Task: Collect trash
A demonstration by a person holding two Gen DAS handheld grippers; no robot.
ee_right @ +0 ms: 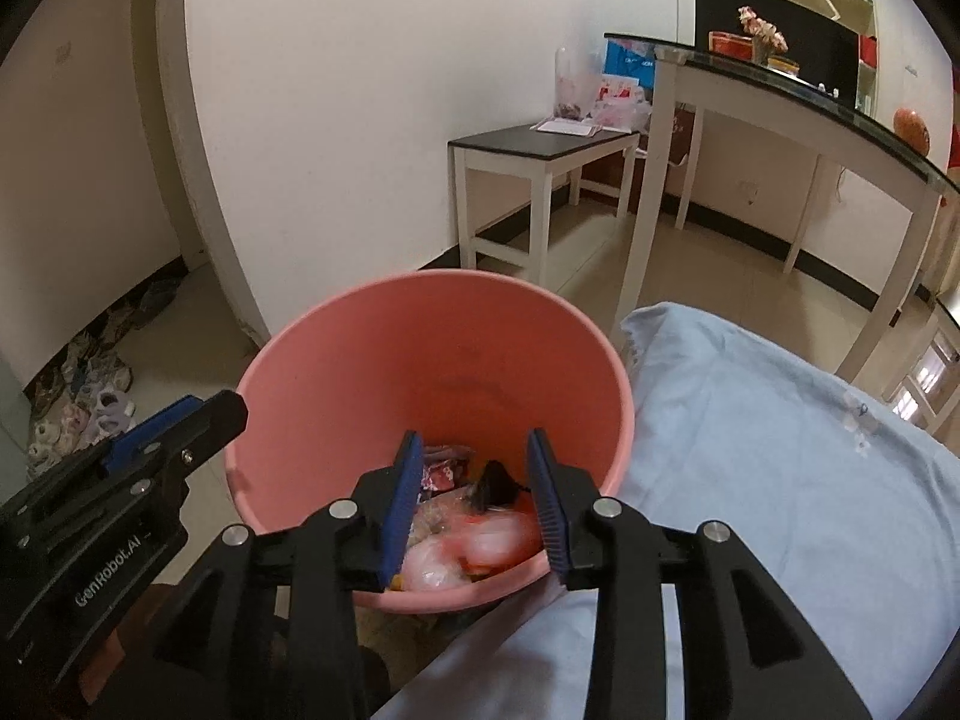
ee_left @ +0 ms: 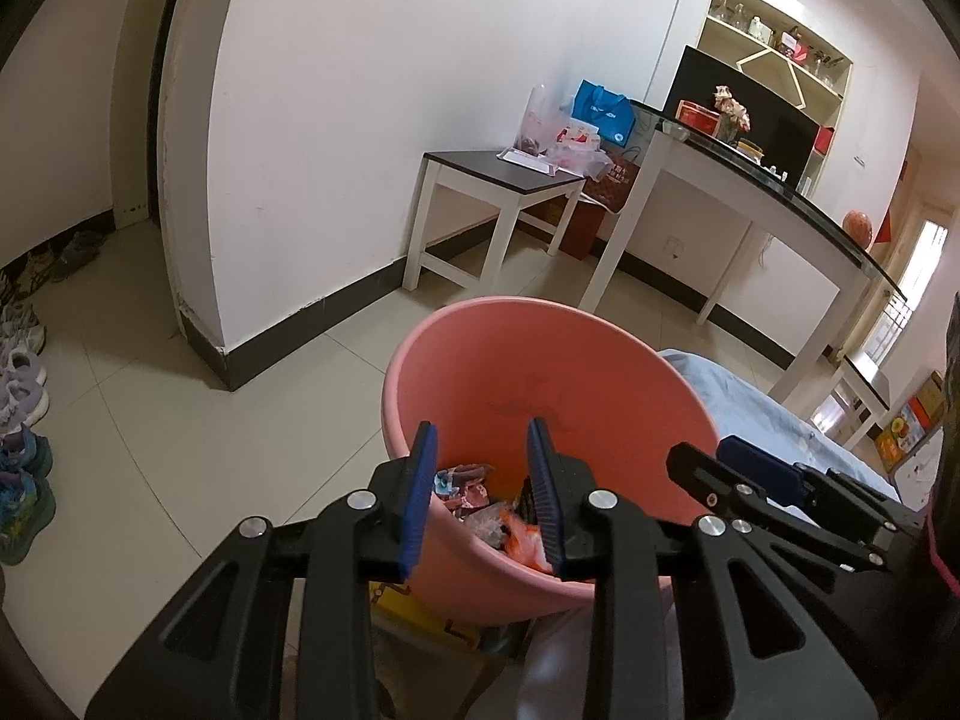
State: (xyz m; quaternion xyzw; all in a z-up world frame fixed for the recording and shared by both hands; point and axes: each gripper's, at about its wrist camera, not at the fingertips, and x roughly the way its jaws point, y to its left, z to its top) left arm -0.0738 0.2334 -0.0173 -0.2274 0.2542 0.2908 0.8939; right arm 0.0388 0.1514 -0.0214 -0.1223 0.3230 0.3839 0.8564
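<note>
Drop step looks done: both the left gripper (ee_left: 483, 495) and right gripper (ee_right: 474, 495) hang over the pink bucket (ee_right: 336, 354), jaws apart, empty. Wrappers (ee_right: 474, 540) lie in the bucket's bottom. Next: seek remaining trash outside the bucket.

I can read one name. On the side of the left gripper (ee_right: 180, 420), in the right wrist view, white letters say "GenRobot.AI". A blue bag (ee_left: 603, 110) on the far table has white letters too, but they are too small for me to read.
</note>
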